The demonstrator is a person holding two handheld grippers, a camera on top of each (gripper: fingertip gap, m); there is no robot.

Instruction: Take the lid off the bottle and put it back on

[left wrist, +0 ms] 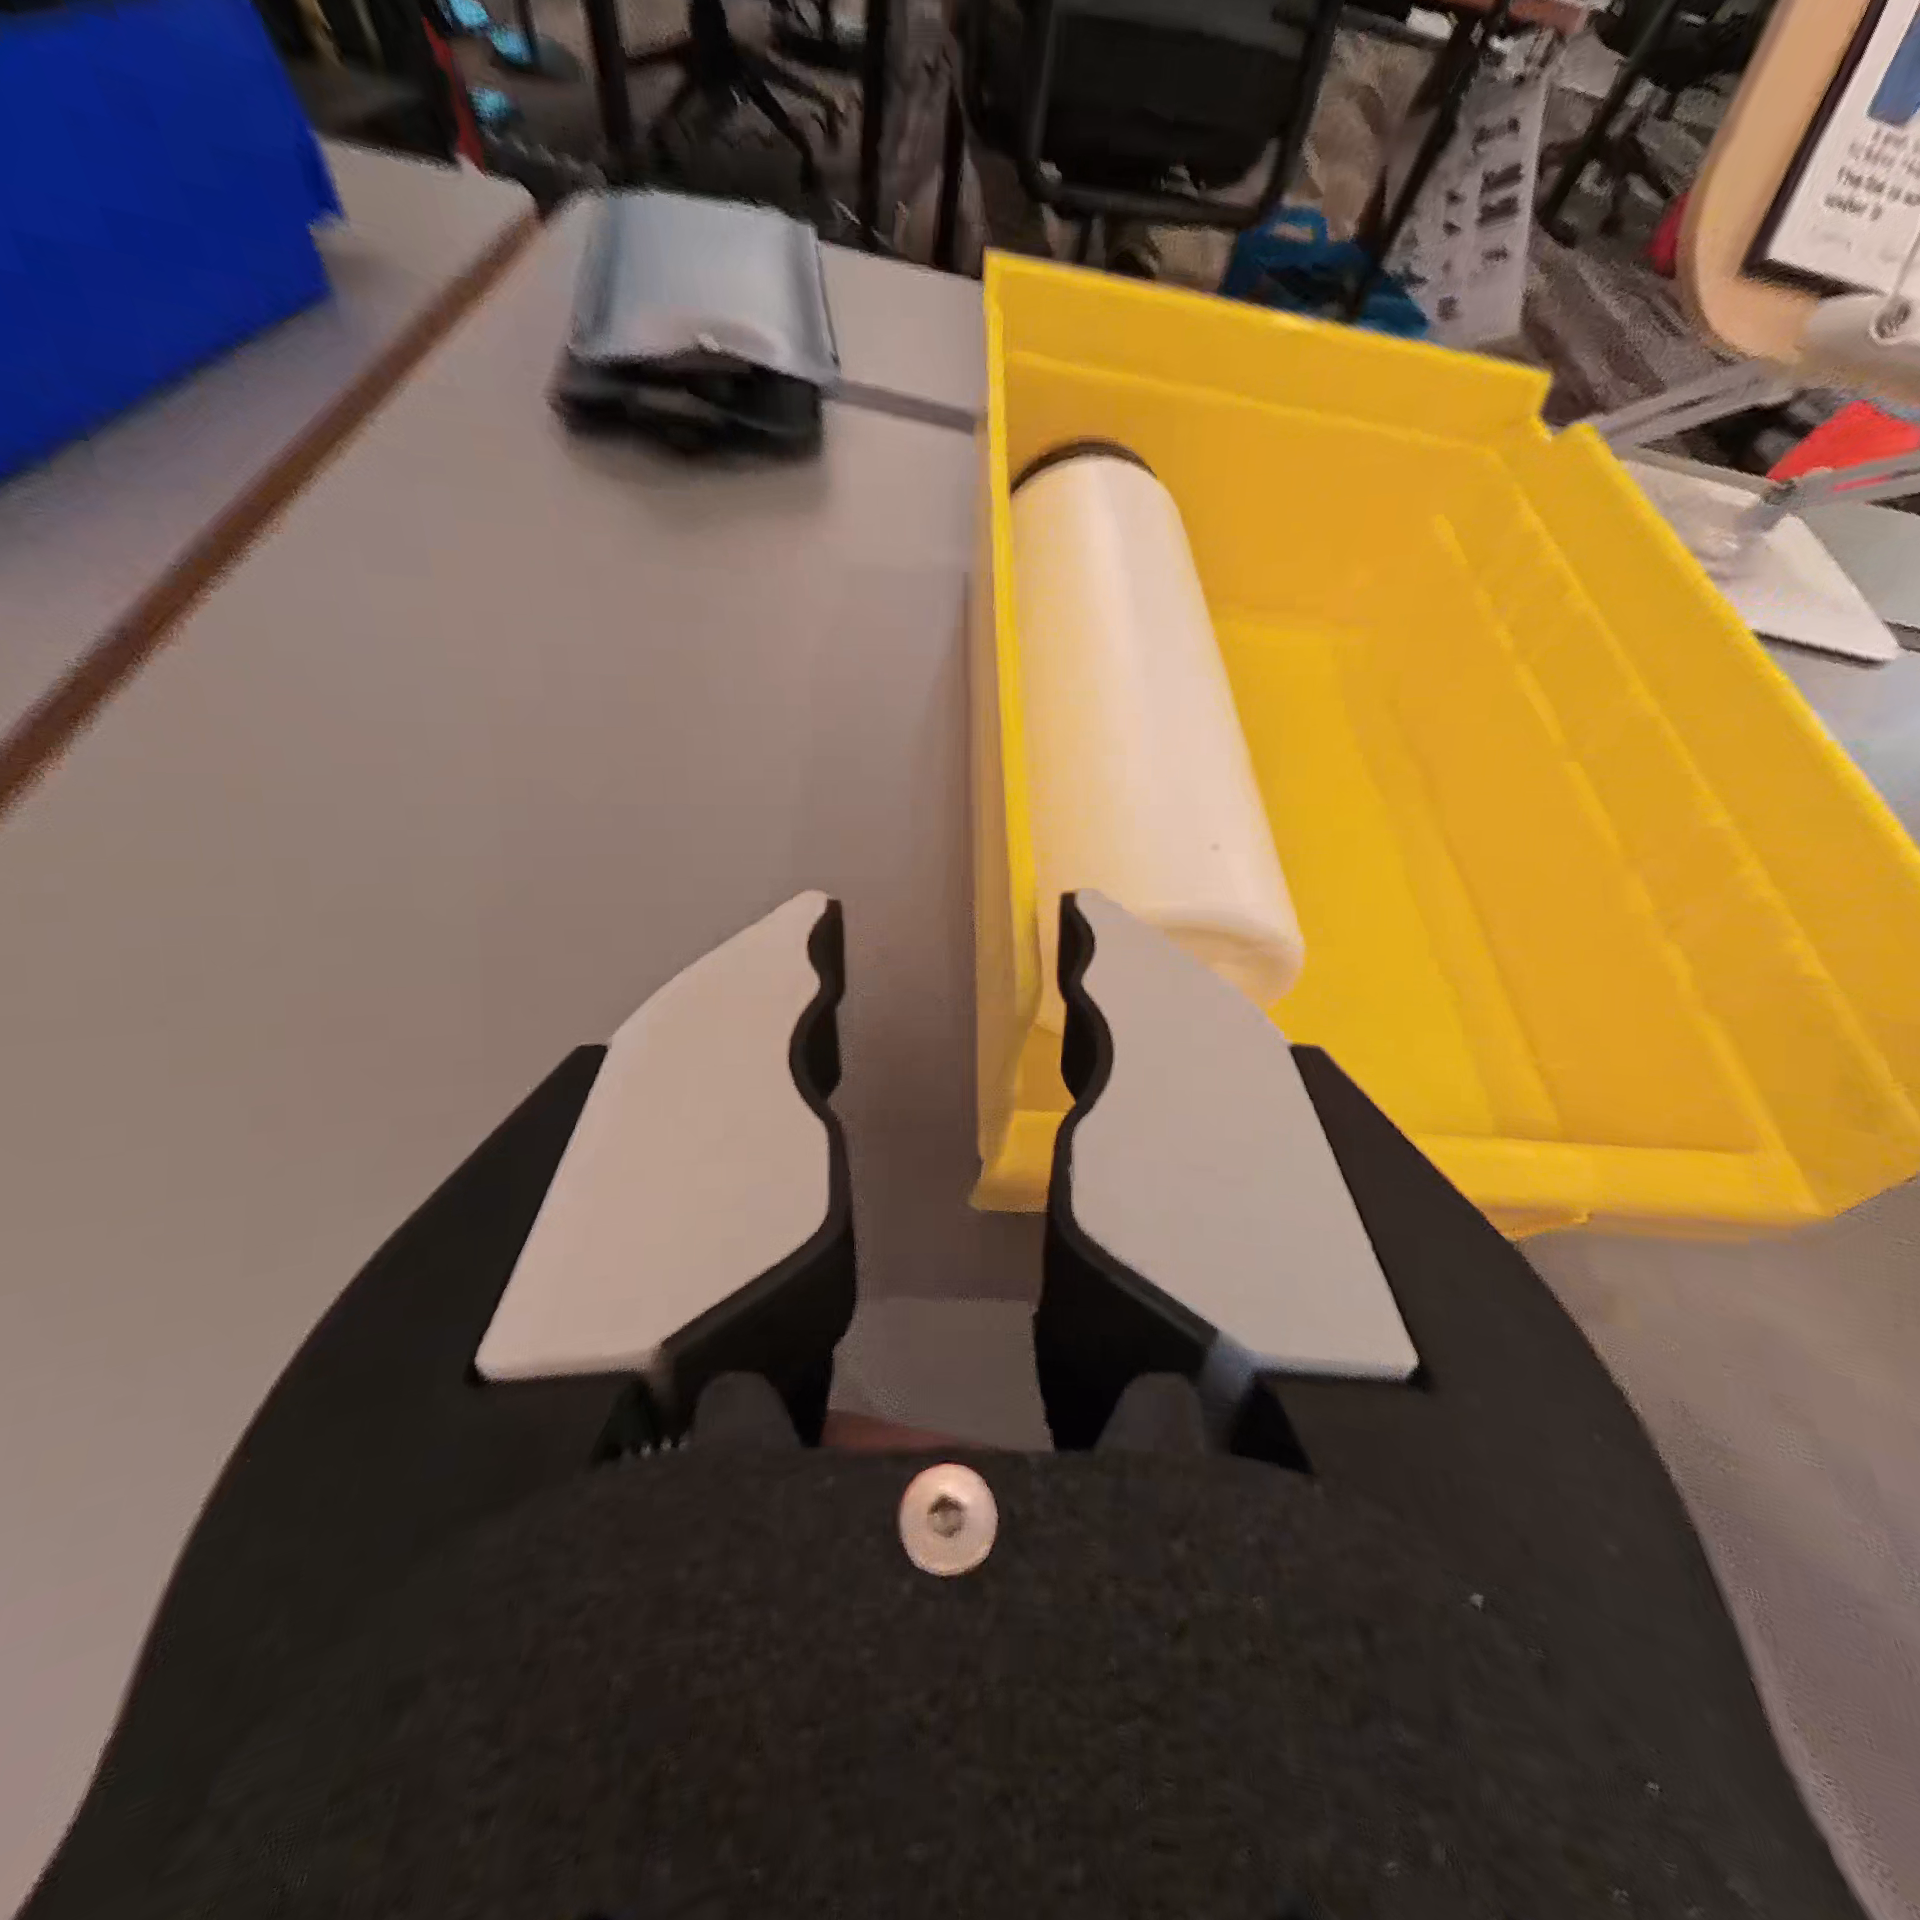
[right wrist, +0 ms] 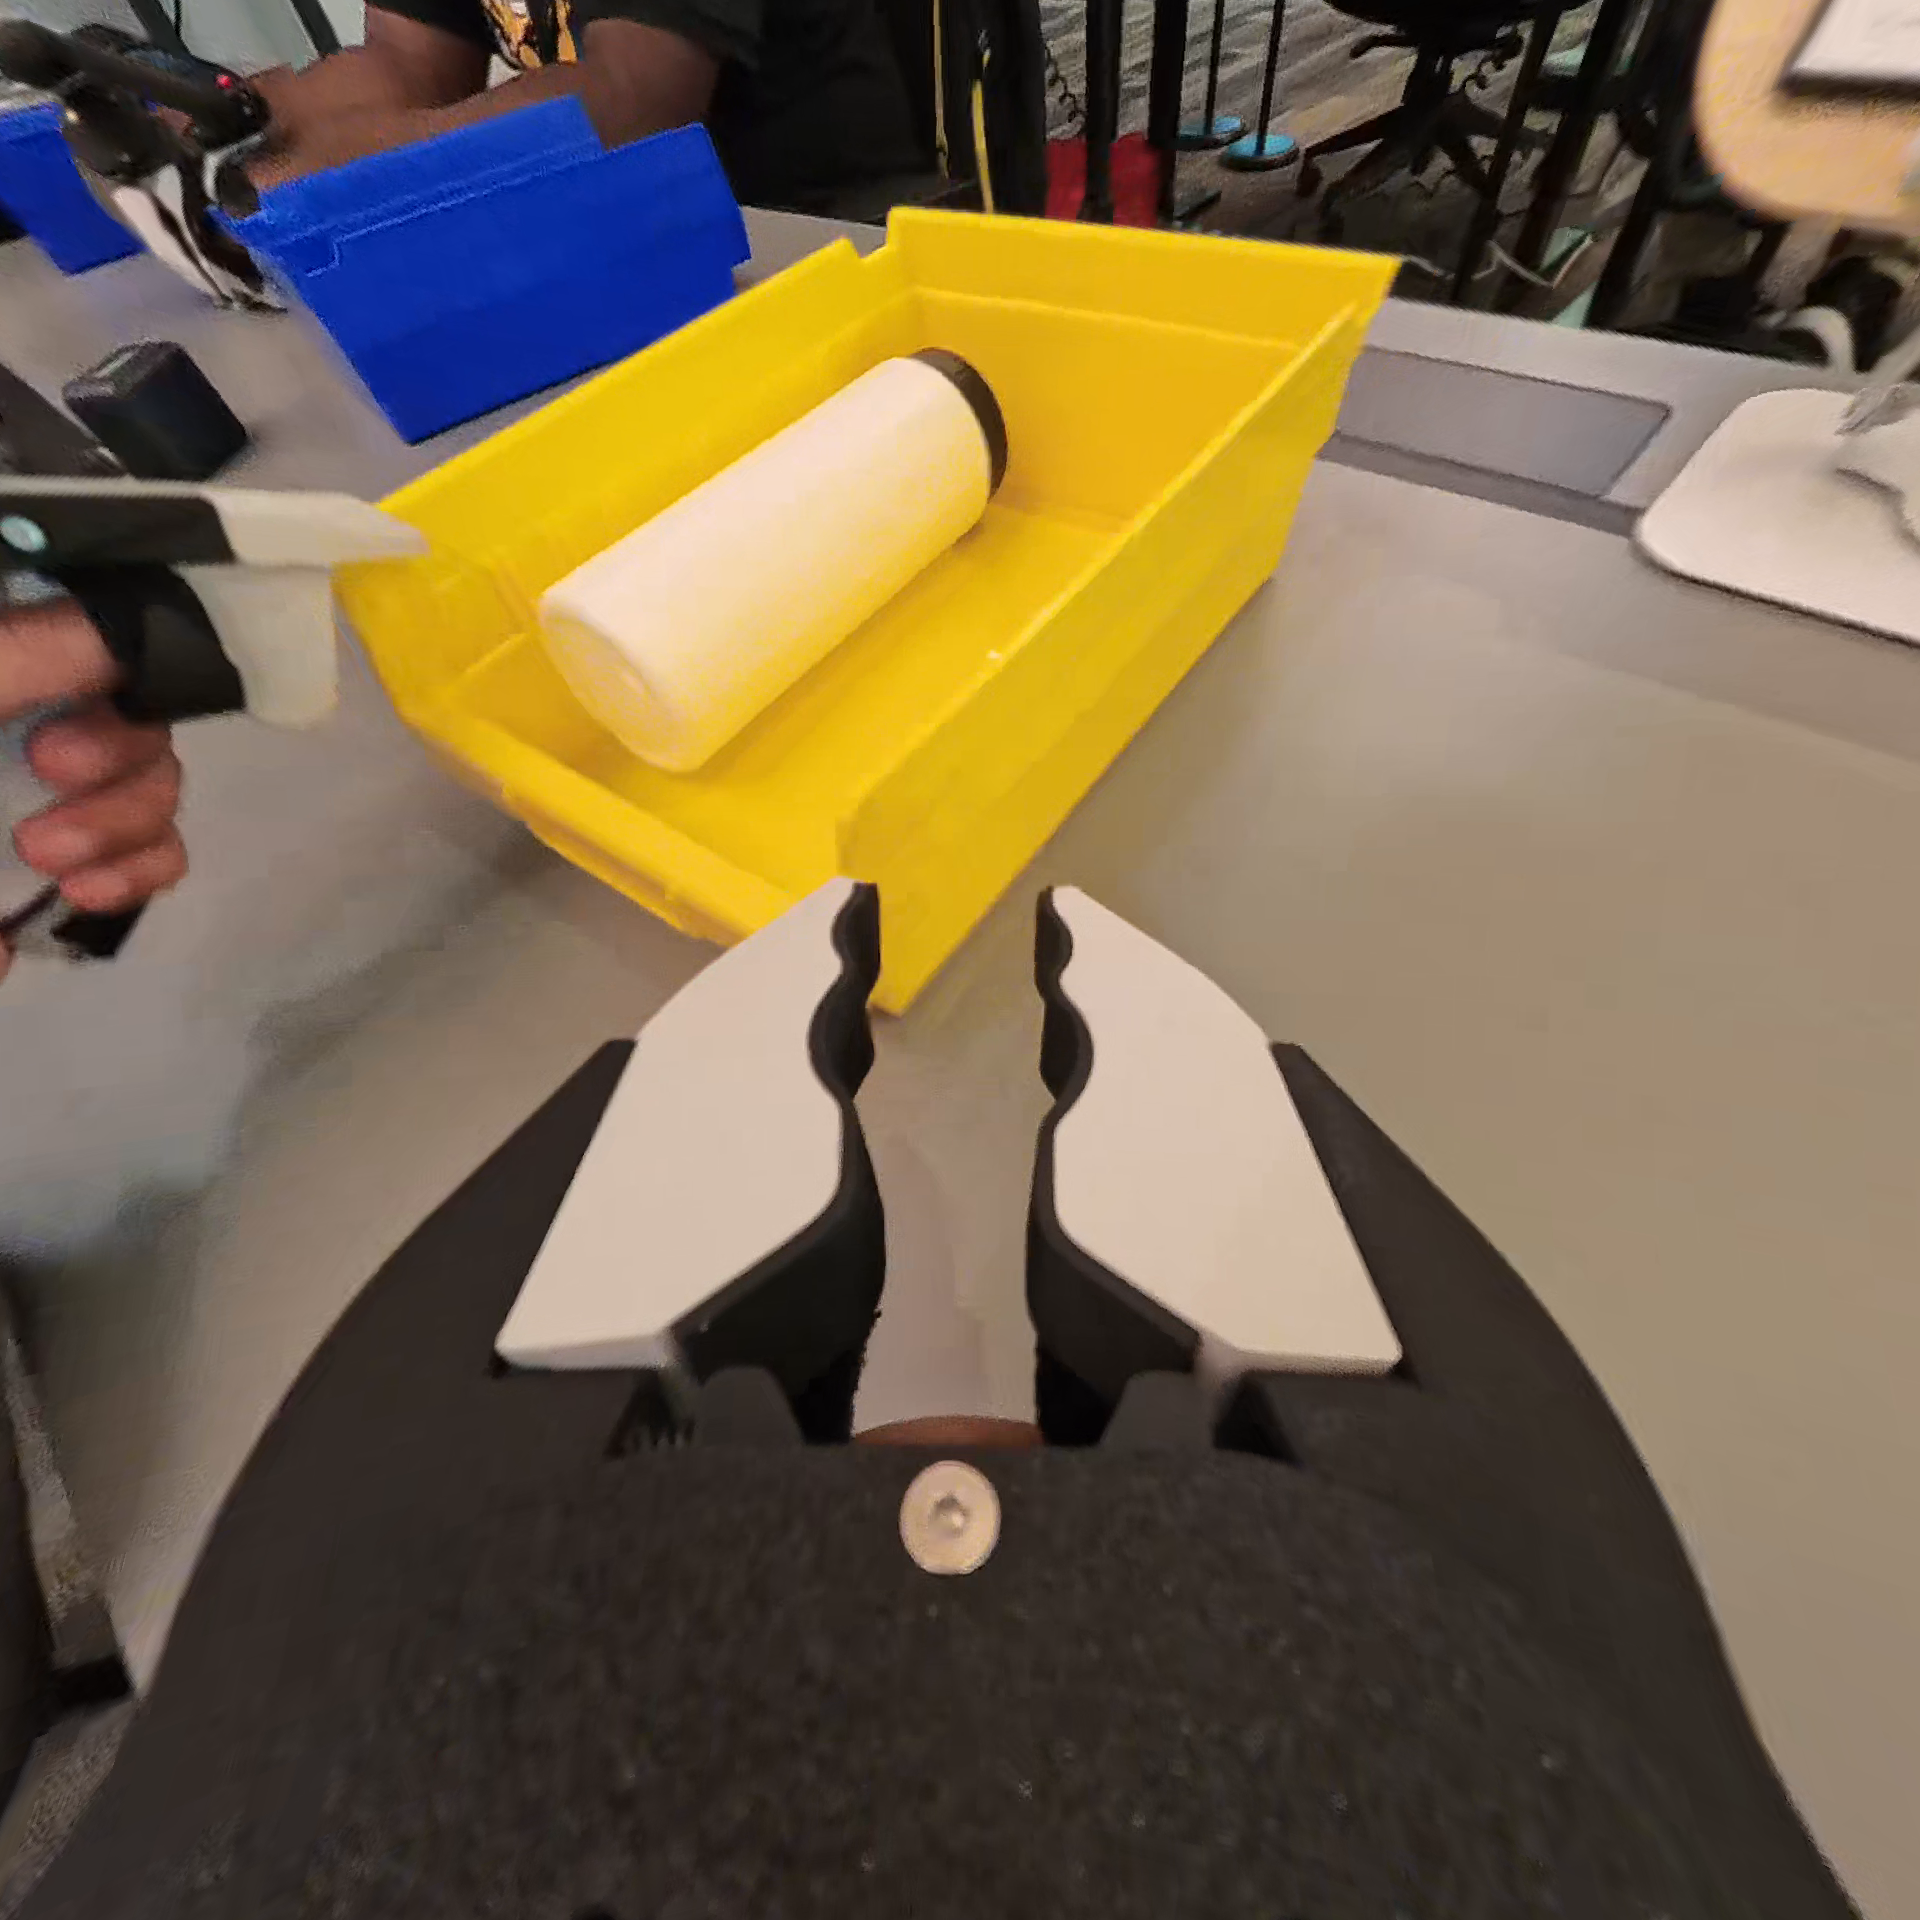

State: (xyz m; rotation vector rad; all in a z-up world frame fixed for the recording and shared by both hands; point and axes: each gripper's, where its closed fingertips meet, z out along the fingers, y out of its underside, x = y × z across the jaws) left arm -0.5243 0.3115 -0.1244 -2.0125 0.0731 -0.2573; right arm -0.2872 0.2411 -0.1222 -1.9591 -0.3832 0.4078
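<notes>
Taking the yellow bin (right wrist: 1039,665) on the grey counter (right wrist: 1455,935) as the marker: off to its left stand a blue bin (right wrist: 499,270) and a small dark block (right wrist: 156,405). Just left of the yellow bin hovers the left gripper (left wrist: 951,914), its jaws parted and empty, a hand (right wrist: 94,800) holding its grip. Inside the yellow bin the white bottle (right wrist: 769,561) lies on its side, its black lid (right wrist: 977,405) still on, pointing at the far wall. Near the bin's closest corner hangs the right gripper (right wrist: 956,899), jaws apart, holding nothing
</notes>
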